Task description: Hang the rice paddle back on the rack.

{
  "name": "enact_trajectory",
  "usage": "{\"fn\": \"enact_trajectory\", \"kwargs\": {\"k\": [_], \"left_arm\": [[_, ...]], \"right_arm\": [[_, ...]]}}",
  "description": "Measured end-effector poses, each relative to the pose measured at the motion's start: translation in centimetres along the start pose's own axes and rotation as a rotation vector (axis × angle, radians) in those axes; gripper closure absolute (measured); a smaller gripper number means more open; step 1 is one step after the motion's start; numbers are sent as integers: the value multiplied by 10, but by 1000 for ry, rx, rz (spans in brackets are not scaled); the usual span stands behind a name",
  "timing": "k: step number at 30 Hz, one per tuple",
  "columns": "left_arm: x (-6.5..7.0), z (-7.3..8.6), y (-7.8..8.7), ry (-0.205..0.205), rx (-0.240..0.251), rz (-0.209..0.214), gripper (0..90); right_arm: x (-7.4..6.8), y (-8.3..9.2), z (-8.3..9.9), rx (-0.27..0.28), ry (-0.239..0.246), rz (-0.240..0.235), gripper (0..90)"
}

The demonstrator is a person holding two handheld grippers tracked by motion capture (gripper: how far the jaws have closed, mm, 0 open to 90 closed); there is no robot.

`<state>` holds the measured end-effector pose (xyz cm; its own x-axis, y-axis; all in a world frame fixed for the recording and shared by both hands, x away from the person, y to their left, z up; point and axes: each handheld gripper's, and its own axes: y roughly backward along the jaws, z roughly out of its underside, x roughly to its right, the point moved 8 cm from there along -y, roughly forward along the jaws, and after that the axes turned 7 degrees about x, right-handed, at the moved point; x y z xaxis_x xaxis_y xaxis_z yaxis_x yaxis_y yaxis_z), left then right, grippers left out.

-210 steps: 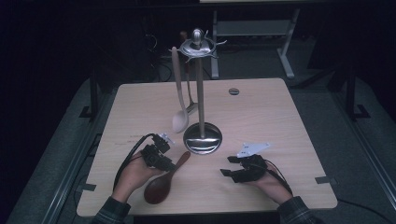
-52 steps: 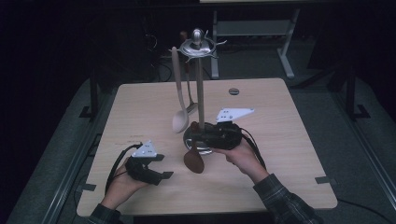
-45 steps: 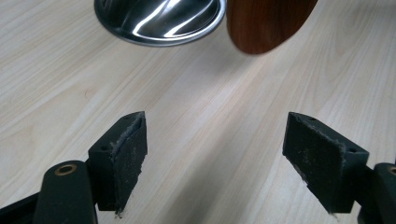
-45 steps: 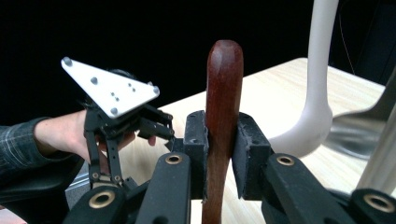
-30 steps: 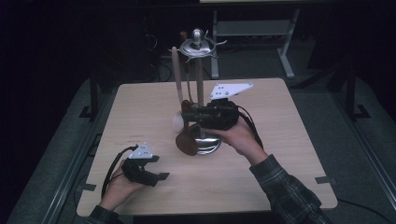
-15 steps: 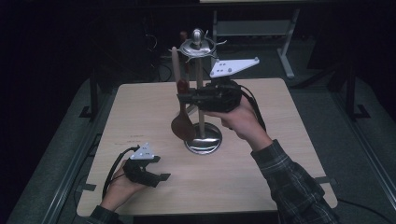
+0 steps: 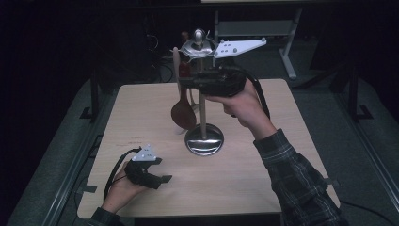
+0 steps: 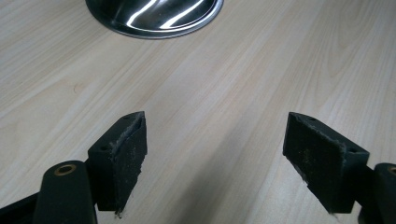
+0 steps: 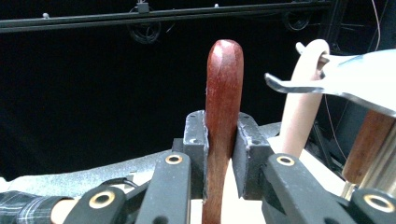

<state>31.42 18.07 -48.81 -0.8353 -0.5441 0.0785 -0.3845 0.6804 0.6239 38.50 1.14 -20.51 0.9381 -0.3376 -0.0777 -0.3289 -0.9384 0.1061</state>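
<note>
A dark brown wooden spoon hangs bowl-down in the air beside the chrome utensil stand. My right gripper is shut on its handle, just under the stand's hooked top. The handle tip rises above the pads, left of a chrome hook. A pale wooden spoon hangs from the stand; its handle passes through another hook. My left gripper rests near the table's front left, open and holding nothing, pointing at the stand's round base.
The light wood table stands in a dark room with a metal frame behind it. A second brown handle hangs at the stand's pole. A plaid sleeve crosses the table's right front.
My right gripper has lifted the dark spoon from beside the stand's base up to the level of its hooks. The left gripper has stayed put.
</note>
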Motion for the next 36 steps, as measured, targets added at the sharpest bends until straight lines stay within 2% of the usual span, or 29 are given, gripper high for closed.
{"fn": "enact_trajectory", "kwargs": {"k": [12,17,26,27,29,36], "left_arm": [[2,0,-2,0,-1,7,215],[2,0,-2,4,-2,9,215],[2,0,-2,0,-6,9,215],[2,0,-2,-2,-9,9,215],[2,1,-2,-5,-12,11,215],[2,1,-2,-12,-19,12,215]], "right_arm": [[12,1,-3,12,-20,44,769],[21,2,-2,14,-30,72,769],[26,2,2,6,-11,100,762],[26,2,3,5,-10,99,757],[25,2,4,0,-2,96,687],[23,5,15,-32,16,115,627]]}}
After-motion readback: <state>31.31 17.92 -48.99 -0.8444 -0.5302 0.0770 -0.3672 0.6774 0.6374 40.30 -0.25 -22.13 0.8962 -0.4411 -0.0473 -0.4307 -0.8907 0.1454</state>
